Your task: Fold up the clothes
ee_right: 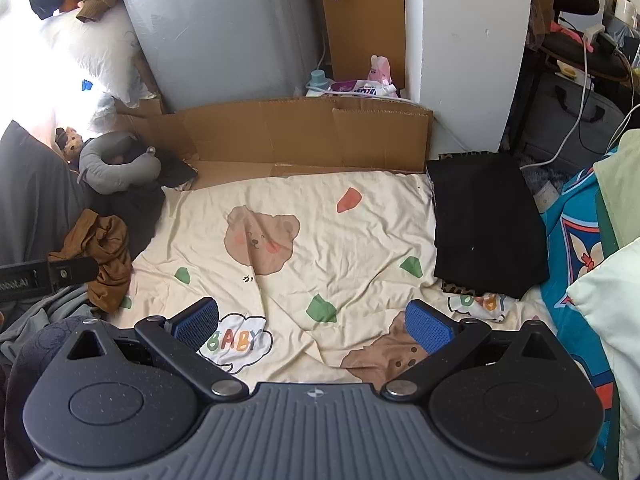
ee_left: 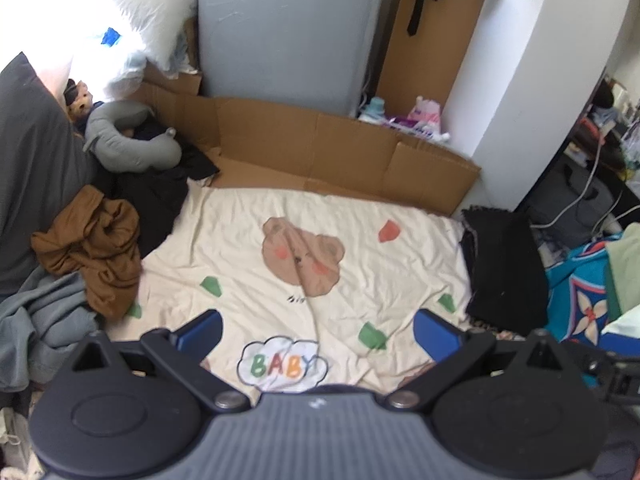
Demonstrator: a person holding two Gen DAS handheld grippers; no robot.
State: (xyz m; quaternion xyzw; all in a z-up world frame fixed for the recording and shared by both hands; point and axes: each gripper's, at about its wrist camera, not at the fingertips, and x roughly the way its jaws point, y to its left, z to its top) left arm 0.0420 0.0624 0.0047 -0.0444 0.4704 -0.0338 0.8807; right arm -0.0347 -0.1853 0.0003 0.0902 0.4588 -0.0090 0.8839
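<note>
Both grippers hang above a cream bedsheet (ee_left: 248,240) printed with bears, green and red patches and a "BABY" cloud, and neither holds anything. The left gripper (ee_left: 318,330), at the bottom centre of the left wrist view, has its blue-padded fingers (ee_left: 202,330) spread wide apart over the cloud print. The right gripper (ee_right: 312,322), at the bottom centre of the right wrist view, is likewise spread wide, with bare sheet between its pads.

The clothes lie at the edges of the sheet. At the left of both frames a crumpled brown garment (ee_left: 96,248) sits on a heap, with a grey garment (ee_left: 44,320) bunched below it toward the lower left and dark clothing (ee_left: 160,200) above it. A grey neck pillow (ee_left: 128,140) rests on that dark pile in the upper left, and a small plush toy (ee_left: 80,100) sits just beside it. At the right of both frames a folded black garment (ee_right: 488,224) lies flat on the sheet's edge, on top of a leopard-print piece (ee_right: 460,290) that shows only at its border.

A flattened cardboard sheet (ee_left: 320,148) stands along the sheet's far edge, in front of a grey appliance (ee_left: 288,32). Detergent bottles and pouches (ee_right: 360,84) stand on the floor behind the cardboard, at the upper centre. A blue patterned blanket (ee_right: 572,240) fills the right edge.
</note>
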